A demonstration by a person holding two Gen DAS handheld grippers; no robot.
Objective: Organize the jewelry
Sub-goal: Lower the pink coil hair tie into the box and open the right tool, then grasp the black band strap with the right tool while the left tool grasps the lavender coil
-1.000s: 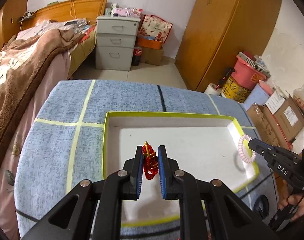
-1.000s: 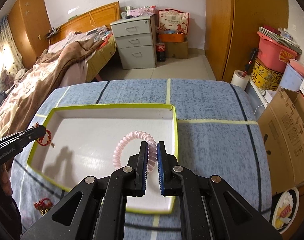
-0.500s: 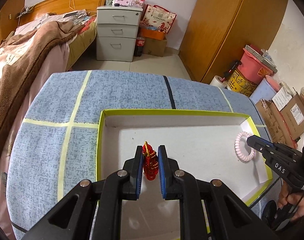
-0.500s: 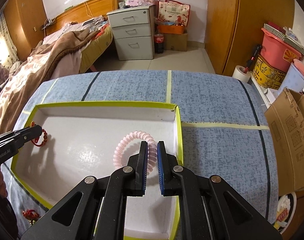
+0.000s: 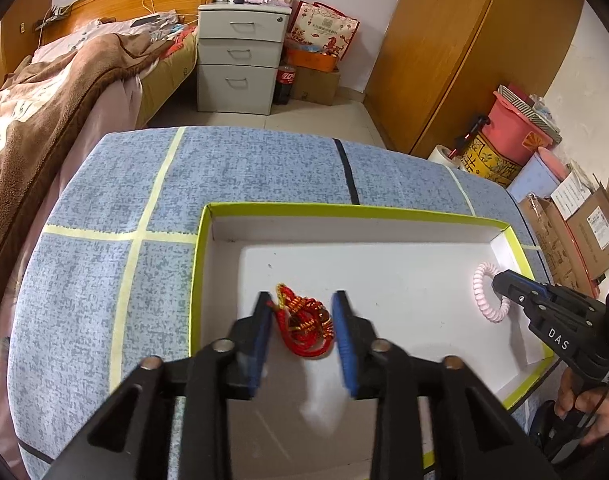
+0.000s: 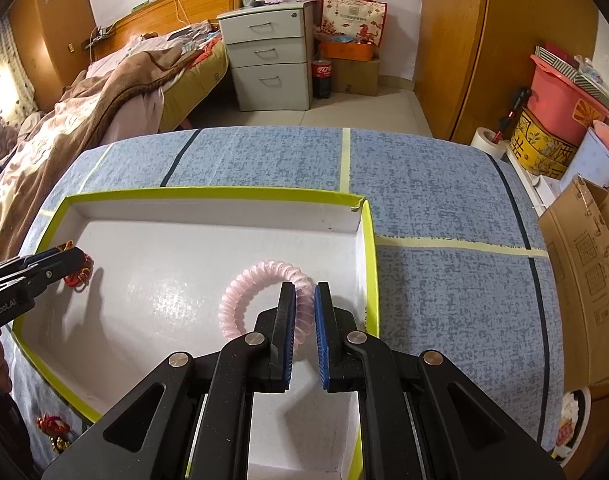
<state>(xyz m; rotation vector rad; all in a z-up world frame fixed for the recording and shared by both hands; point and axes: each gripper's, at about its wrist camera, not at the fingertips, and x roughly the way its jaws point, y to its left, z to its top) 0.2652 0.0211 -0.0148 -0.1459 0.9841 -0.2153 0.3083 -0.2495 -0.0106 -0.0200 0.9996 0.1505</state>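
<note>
Red cord bracelet (image 5: 304,330) lies loose between my left claw's (image 5: 302,334) spread pads, down on the white tray (image 5: 384,210) floor. Off to its right, my right claw (image 6: 304,322) is parted a little around the pink coil (image 6: 260,294), barely gripping if at all. I judge both pieces delivered; next, lift clear and fetch the red charm (image 6: 52,426) outside the tray.

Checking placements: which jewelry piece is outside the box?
The red knotted ornament on the blue cloth by the box's near-left corner; the red bracelet and pink coil are inside.
</note>
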